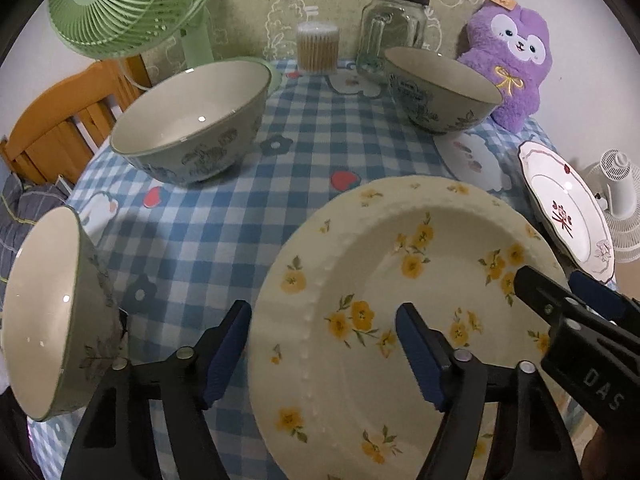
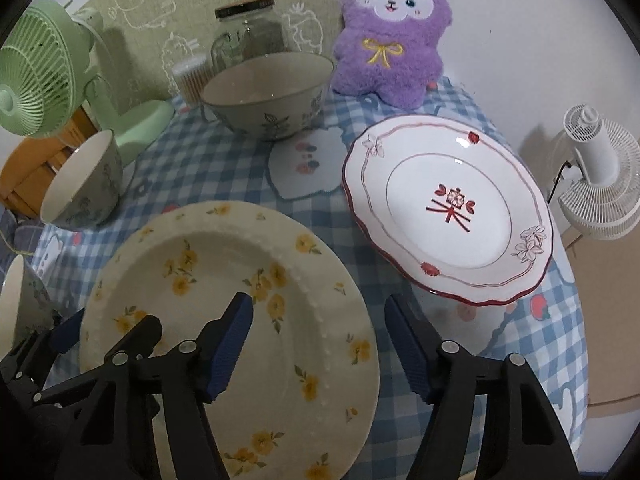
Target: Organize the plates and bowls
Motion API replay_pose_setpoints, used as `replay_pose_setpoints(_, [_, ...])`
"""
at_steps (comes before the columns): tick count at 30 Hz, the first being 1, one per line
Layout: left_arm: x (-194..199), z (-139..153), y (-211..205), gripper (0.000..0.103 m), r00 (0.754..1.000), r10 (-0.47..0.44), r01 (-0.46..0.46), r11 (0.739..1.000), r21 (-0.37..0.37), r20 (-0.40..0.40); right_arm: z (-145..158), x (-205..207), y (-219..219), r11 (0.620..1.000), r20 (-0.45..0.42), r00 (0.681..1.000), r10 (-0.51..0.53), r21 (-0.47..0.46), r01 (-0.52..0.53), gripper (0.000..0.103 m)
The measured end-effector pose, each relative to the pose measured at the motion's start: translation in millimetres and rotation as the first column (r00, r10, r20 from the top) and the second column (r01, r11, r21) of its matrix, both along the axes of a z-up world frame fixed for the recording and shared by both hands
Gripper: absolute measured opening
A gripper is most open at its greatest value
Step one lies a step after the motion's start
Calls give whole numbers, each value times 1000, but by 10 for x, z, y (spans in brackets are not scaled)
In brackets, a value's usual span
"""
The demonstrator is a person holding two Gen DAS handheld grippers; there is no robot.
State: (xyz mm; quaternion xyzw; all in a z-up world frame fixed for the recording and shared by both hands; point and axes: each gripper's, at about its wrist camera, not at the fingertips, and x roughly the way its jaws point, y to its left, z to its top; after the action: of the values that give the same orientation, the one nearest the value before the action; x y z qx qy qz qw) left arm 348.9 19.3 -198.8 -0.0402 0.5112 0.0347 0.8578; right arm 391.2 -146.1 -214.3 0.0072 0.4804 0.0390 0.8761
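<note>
A cream plate with yellow flowers (image 1: 384, 312) (image 2: 224, 312) lies on the checked tablecloth, near the front. My left gripper (image 1: 324, 340) is open, straddling its left rim. My right gripper (image 2: 318, 336) is open, straddling its right rim; it also shows in the left wrist view (image 1: 560, 296). A white plate with red trim (image 2: 448, 208) (image 1: 568, 208) lies to the right. Three green-grey floral bowls stand around: one back left (image 1: 192, 120) (image 2: 84, 180), one back right (image 1: 440, 88) (image 2: 268, 92), one at the front left edge (image 1: 52, 312) (image 2: 16, 300).
At the back stand a green fan (image 1: 132, 4), a cotton-swab tub (image 1: 318, 46), a glass jar (image 1: 394, 32) and a purple plush toy (image 2: 392, 32). A white fan (image 2: 600, 176) stands off the table's right edge. A wooden chair (image 1: 60, 120) is at the left.
</note>
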Motion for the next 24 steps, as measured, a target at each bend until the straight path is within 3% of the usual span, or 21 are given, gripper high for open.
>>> replay_pose_setpoints(6, [-1, -22, -1, 71, 1000, -9, 9, 1000, 0, -4, -113, 65, 19, 1000, -51, 999, 6, -19, -7, 57])
replay_pose_setpoints(14, [11, -26, 18, 69, 1000, -17, 16, 1000, -15, -23, -110, 65, 31, 1000, -53, 999, 10, -22, -11, 57])
replay_pose_setpoints(24, [9, 2, 160, 54, 999, 10, -13, 997, -73, -49, -98, 72, 19, 999, -84, 995, 48, -20, -50, 54])
